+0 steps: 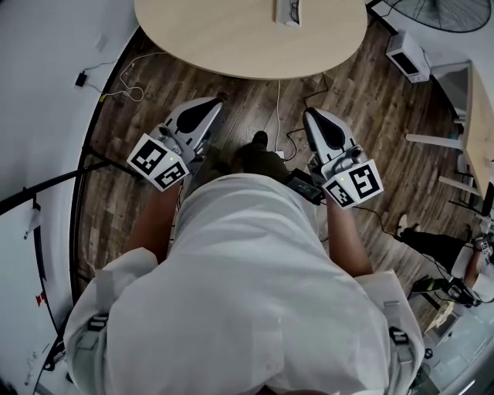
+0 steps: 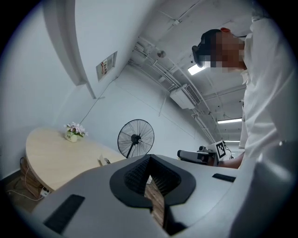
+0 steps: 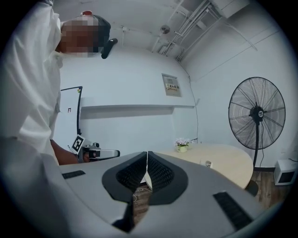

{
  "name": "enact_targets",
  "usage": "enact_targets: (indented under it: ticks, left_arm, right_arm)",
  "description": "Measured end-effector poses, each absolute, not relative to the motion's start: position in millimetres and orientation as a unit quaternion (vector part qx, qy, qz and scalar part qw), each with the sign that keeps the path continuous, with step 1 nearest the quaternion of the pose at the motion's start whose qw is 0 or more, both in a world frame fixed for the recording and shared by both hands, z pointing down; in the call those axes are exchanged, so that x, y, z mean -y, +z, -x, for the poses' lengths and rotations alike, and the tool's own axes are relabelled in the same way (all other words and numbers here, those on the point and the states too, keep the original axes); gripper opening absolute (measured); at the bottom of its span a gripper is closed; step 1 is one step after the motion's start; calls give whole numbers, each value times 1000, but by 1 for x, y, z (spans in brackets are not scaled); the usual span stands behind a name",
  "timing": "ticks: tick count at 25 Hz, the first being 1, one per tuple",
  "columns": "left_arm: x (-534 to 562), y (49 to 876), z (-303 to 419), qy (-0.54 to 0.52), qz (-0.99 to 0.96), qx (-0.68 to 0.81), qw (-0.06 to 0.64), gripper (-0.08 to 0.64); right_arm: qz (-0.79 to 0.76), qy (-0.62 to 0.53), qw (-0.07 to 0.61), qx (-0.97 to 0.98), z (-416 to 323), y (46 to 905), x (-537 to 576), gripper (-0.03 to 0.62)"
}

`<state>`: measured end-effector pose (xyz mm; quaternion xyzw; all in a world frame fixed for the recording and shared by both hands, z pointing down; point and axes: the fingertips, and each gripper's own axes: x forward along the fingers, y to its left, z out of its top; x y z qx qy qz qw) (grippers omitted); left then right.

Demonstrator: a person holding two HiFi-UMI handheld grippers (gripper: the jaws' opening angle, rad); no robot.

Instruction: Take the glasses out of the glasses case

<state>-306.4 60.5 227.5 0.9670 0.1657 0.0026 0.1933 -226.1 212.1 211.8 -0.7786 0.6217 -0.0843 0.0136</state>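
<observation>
Left tool (image 2: 149, 159) and right tool (image 3: 147, 153), each viewed along its own jaws: in both, the ribbed pads (image 2: 135, 176) are clenched tip to tip and nothing is grasped between them; only wooden floor (image 1: 363, 92) is seen through the narrow gap behind the tips. In the head view the left tool (image 1: 216, 101) is held left of centre and the right tool (image 1: 310, 113) right of centre, side by side above the floor. Both are pointed toward the round tabletop (image 1: 231, 46) at the top of the frame and are kept well apart from it. A small pale object (image 1: 287, 11) is seen on the tabletop at the top edge, right of centre. It may be the glasses case, but it is too small to be identified. In the left gripper view a flower pot (image 2: 72, 132) is shown on the tabletop at middle left, and a pedestal fan (image 2: 135, 138) beyond the tabletop at centre. The lower half of the head view is filled by the person's white shirt (image 1: 255, 308).
</observation>
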Motion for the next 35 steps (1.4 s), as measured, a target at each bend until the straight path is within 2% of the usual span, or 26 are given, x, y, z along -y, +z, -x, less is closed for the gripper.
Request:
enact_targets:
  ticks: [15,21,26,35]
  left_arm:
    - [-89,239,170,52,-966,-162,193,13]
    - [-86,216,116,62,-976,-127,164,14]
    - [-88,210,90,65,-982,-104,145,13]
    - [-90,213,67,71,-982,-104,143,14]
  right_arm:
    - [770,-118,52,-625,90,233,-230,26]
    - [766,-114,77,-628,21,224,-253,26]
    - [761,-109,86,-634,-22,228,-260,26]
    - [762,-96,109,-631,-45,227,-259,26]
